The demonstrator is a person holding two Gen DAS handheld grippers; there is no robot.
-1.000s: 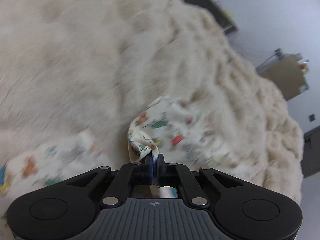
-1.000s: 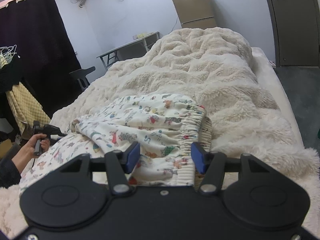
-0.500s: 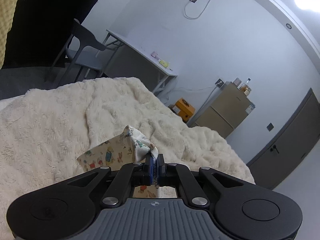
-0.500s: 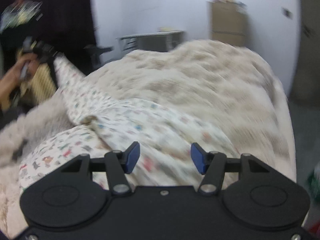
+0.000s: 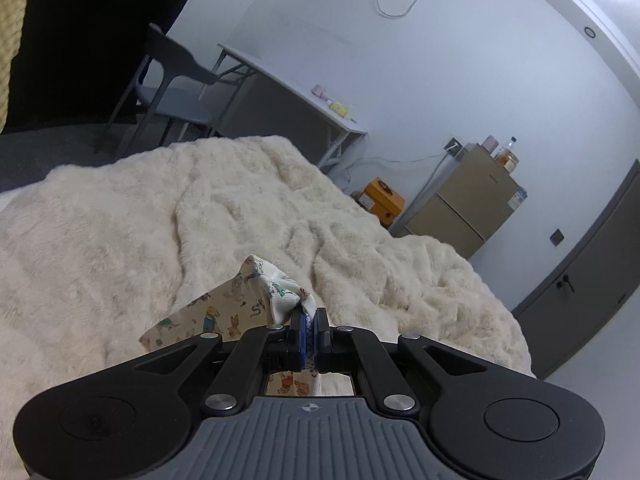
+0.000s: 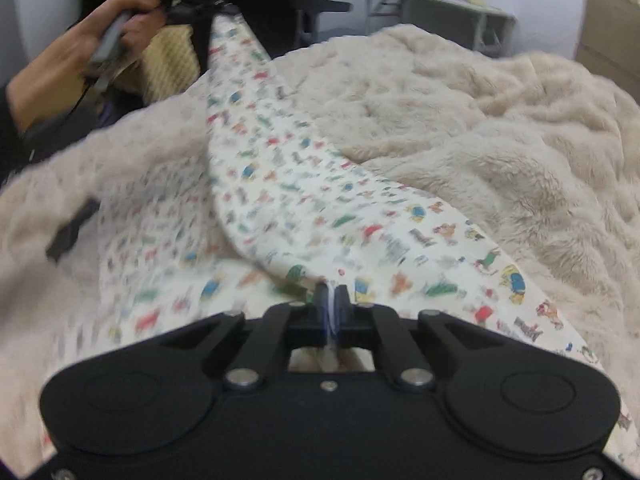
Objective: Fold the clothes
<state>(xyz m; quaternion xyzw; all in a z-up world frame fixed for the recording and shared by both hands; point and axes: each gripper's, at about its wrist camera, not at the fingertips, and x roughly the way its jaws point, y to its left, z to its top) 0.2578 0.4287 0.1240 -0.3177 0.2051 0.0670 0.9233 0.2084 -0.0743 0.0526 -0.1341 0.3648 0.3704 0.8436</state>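
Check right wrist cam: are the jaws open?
No, the right gripper is shut on the printed garment, white fabric pinched between its pads.

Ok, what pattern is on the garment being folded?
Off-white garment with small multicoloured cartoon animal prints, clearest in the left wrist view.

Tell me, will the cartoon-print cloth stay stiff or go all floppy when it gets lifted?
Probably floppy: the printed cloth sags in a long curve between the left gripper and the right gripper. It looks light, since a small pinch holds it up. On the fluffy blanket it likely drags rather than slides.
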